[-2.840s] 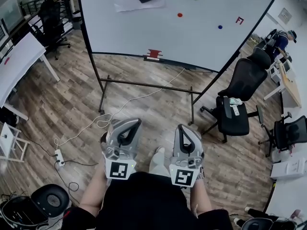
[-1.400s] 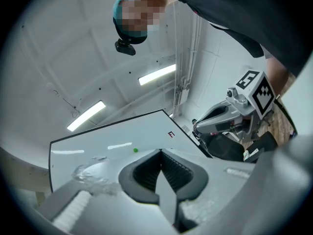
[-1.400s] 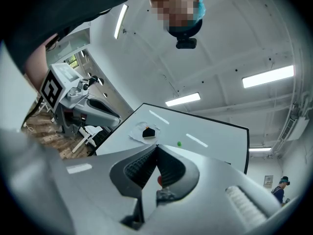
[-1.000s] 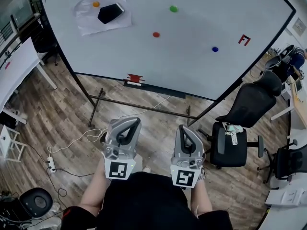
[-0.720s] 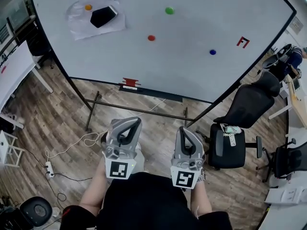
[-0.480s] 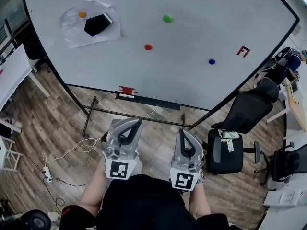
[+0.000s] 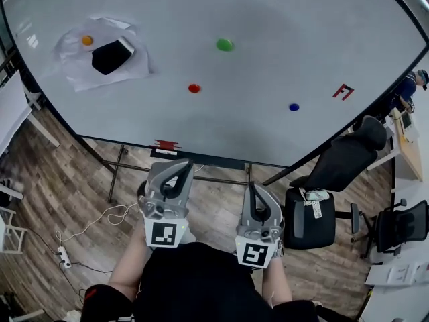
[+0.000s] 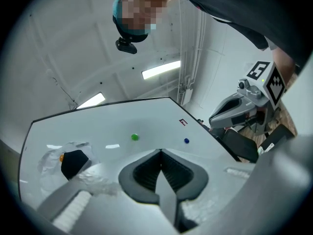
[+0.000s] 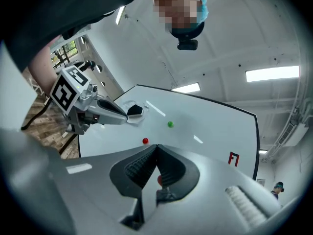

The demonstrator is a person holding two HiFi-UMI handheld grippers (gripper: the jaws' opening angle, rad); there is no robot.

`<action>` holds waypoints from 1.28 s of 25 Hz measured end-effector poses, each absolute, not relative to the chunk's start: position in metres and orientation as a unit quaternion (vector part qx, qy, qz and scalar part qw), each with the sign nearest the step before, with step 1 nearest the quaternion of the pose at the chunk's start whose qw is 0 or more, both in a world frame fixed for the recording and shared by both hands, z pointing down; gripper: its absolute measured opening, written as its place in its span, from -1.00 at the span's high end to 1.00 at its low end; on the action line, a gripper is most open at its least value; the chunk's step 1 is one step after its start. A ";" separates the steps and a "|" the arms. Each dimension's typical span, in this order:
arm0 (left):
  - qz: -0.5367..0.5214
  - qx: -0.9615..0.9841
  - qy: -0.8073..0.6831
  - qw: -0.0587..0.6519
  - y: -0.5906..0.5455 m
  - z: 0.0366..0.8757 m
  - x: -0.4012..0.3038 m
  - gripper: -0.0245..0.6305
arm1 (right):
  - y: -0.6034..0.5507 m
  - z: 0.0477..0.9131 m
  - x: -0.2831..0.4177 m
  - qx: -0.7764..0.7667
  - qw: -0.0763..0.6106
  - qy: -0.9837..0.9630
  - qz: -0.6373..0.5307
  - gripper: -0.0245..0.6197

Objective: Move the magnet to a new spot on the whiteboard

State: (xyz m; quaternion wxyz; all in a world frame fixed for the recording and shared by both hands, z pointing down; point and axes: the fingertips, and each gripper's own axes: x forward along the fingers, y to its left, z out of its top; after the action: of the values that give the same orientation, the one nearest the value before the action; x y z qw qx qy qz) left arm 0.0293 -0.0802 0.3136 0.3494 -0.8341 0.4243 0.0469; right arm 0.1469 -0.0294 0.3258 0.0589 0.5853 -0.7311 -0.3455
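Both tongs have been carried closer to the whiteboard [image 7: 281,39], which now fills the upper part of the head view, with less plank floor [image 7: 74,173] showing before it than a moment ago. The left tongs [image 7: 178,165] are pinched fully together, their ribbed black pads meeting at a point with nothing between them, and the right tongs [image 7: 255,188] are likewise closed and empty. All the magnets are small glossy round buttons stuck to the smooth white board, well ahead of the tips and untouched. The red magnet [image 7: 194,88] lies straight beyond the left tongs, the green magnet [image 7: 225,44] further on past it, and the blue magnet [image 7: 293,106] ahead and to the right of the right tongs. Far off to the left of the left tongs, an orange magnet [image 7: 87,40] pins a crumpled pale sheet [image 7: 74,76], with a black rounded eraser [image 7: 112,56] on it. A black padded office chair [image 7: 315,206] stands just right of the right tongs.
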 end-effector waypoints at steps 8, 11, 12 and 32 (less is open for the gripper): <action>0.047 -0.832 0.423 0.355 -0.141 0.310 0.026 0.92 | -0.084 0.323 0.143 0.595 0.062 -0.722 -0.347 0.92; 0.052 -0.833 0.417 0.361 -0.160 0.308 0.026 0.92 | -0.103 0.323 0.141 0.601 0.063 -0.717 -0.349 0.92; 0.053 -0.833 0.415 0.363 -0.166 0.307 0.027 0.92 | -0.109 0.323 0.140 0.602 0.064 -0.715 -0.349 0.92; 0.042 -0.818 0.443 0.363 -0.226 0.311 0.025 0.92 | -0.174 0.333 0.130 0.581 0.065 -0.731 -0.351 0.92</action>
State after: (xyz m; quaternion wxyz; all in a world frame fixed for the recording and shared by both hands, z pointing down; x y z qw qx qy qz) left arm 0.0247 -0.2265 0.3110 0.3629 -0.8185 0.4435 0.0418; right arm 0.1302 -0.1743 0.3327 0.0648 0.5809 -0.7314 -0.3514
